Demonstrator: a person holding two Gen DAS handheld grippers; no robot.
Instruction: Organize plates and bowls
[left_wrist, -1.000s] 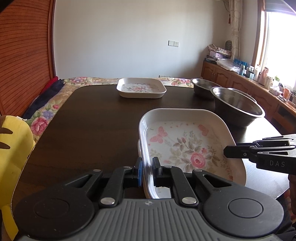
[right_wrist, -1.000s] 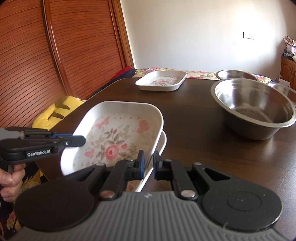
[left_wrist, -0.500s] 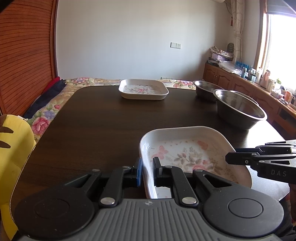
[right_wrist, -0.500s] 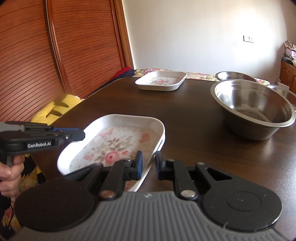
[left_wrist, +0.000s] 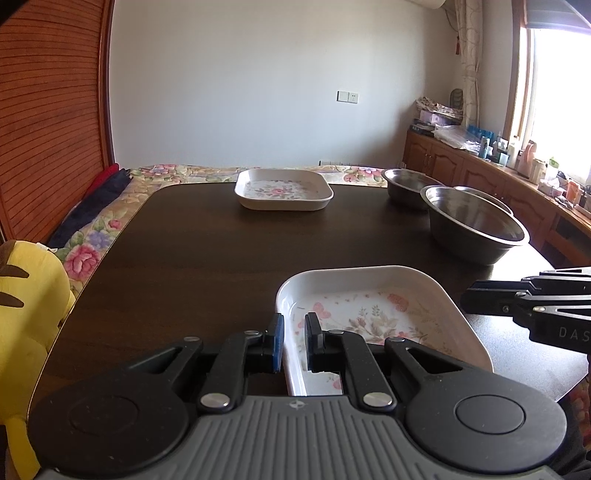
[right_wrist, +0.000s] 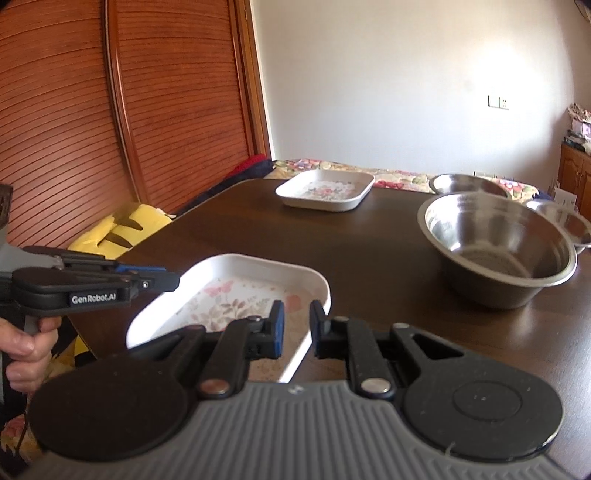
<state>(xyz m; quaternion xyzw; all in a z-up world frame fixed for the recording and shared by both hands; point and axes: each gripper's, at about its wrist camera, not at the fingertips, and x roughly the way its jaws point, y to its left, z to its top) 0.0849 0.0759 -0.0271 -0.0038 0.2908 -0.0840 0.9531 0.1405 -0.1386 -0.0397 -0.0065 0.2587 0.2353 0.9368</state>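
1. Lowered since a second ago: the near floral plate (left_wrist: 373, 314), then tilted up steeply toward both cameras, now lies almost level and low over the table (left_wrist: 207, 254); the second plate edge seen beneath it earlier no longer shows, so it has probably settled onto that plate, though the contact is hidden
2. Left claw (left_wrist: 293, 341) straddles the plate's near-left rim, blue pad outside and black pad inside; a sliver of gap shows on each side, so it looks loosened rather than clenched, and I cannot tell whether it bears any weight
3. Right claw (right_wrist: 295, 328) stands at the opposite rim with a clear space between its pads and the rim passing through untouched, so it is released
4. Holding the plate by two opposite rims kept it balanced while it came down flat, which suits nesting one square plate in another
5. Far floral plate (left_wrist: 283, 188) sits alone at the far end of the table, well apart from this one
6. Large steel bowl (right_wrist: 498, 251) stands on the right side, with a smaller steel bowl (left_wrist: 408, 184) behind it and a third rim just beside it; judging by this, the far plate and the bowls are not yet gathered
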